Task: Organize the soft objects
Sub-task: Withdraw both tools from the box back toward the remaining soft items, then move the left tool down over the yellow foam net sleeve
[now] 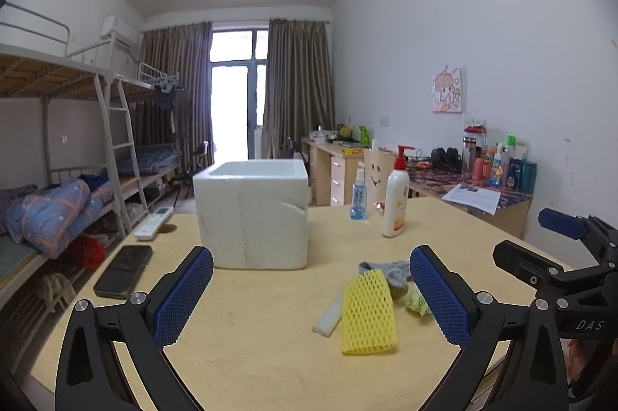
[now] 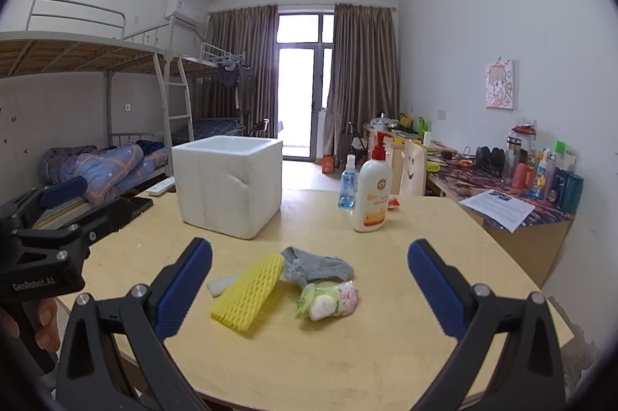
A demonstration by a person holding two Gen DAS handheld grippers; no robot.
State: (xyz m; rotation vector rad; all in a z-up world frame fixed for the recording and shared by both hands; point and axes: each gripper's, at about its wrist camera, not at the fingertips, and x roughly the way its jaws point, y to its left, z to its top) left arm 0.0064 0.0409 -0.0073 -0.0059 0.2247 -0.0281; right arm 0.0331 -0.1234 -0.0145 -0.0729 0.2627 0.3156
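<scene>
Yellow foam net (image 2: 247, 295) lies flat, seemingly overlapping grey sock (image 2: 316, 268).

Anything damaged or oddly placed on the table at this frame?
The white foam box has a crack and dent running across its front wall near the right edge. The soft items lie in a loose heap: the gray sock rests partly on the yellow foam net. Both grippers are open and empty.

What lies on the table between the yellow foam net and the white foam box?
Only bare tabletop: the right wrist view shows nothing between the yellow foam net and the white foam box; the grey sock lies to the side.
</scene>
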